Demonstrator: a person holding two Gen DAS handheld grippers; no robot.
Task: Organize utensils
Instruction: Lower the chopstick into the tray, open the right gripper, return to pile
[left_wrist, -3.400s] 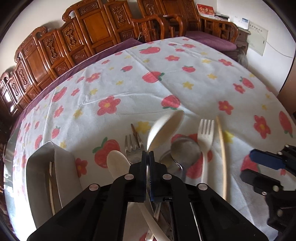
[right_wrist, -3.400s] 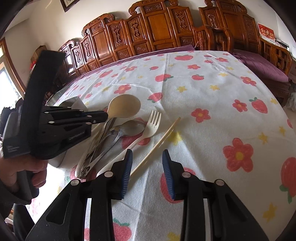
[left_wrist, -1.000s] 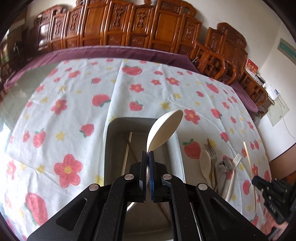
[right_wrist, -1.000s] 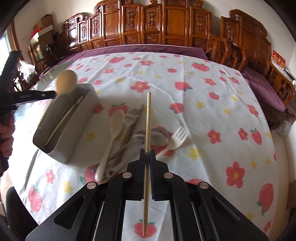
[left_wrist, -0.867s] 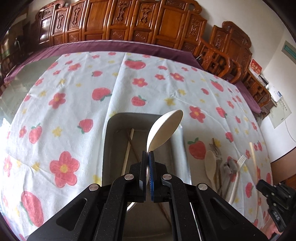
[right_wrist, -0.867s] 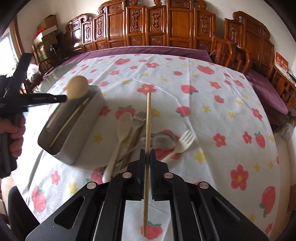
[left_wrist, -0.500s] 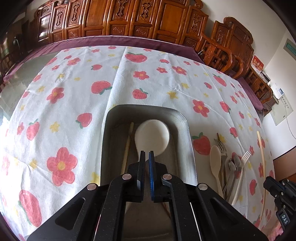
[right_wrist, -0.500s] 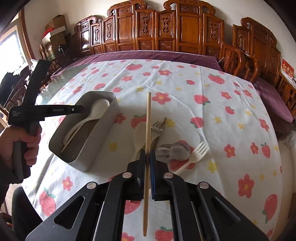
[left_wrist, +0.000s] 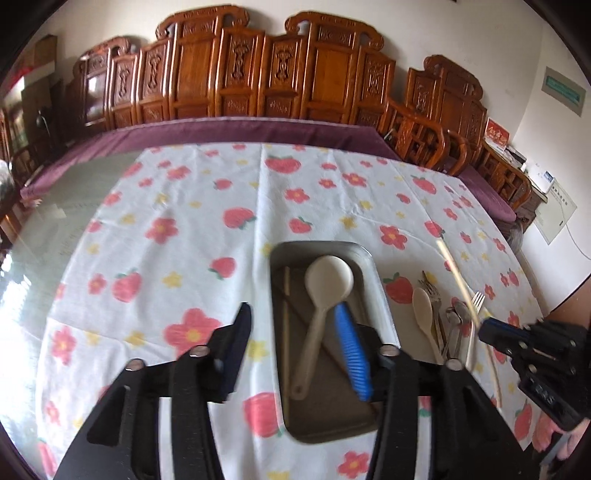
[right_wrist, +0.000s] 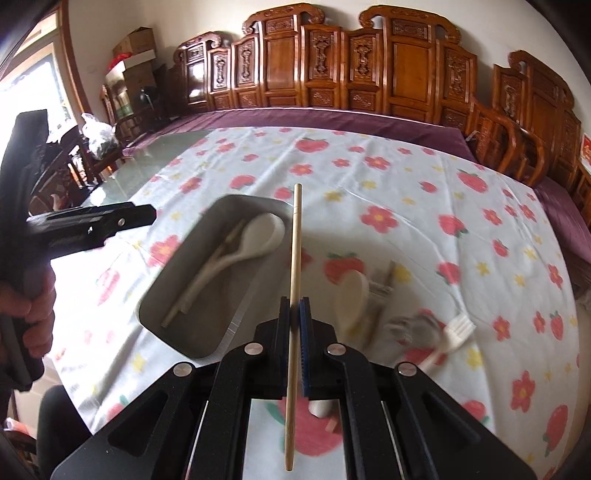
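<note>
A grey metal tray (left_wrist: 380, 291) (right_wrist: 192, 345) sits on the strawberry tablecloth. A cream spoon (left_wrist: 325, 288) (right_wrist: 255, 240) and a wooden chopstick (left_wrist: 285, 317) lie inside it. My left gripper (left_wrist: 295, 336) is open and empty, just above the tray's near end. My right gripper (right_wrist: 294, 314) is shut on a second wooden chopstick (right_wrist: 294, 258), held upright in the air beside the tray's right wall; it also shows in the left wrist view (left_wrist: 458, 273). A pile with a cream spoon (left_wrist: 423, 306) (right_wrist: 351, 295), metal forks and a white plastic fork (right_wrist: 452, 336) lies right of the tray.
Carved wooden chairs (left_wrist: 280, 81) line the far side of the table. The purple table edge (left_wrist: 236, 133) runs behind the cloth. Bare glass tabletop (left_wrist: 40, 221) shows at the left. A hand (right_wrist: 33, 306) holds the left gripper's handle.
My left gripper has opened and let go of the cream spoon, which now lies in the tray. My right gripper has carried the chopstick left, closer to the tray.
</note>
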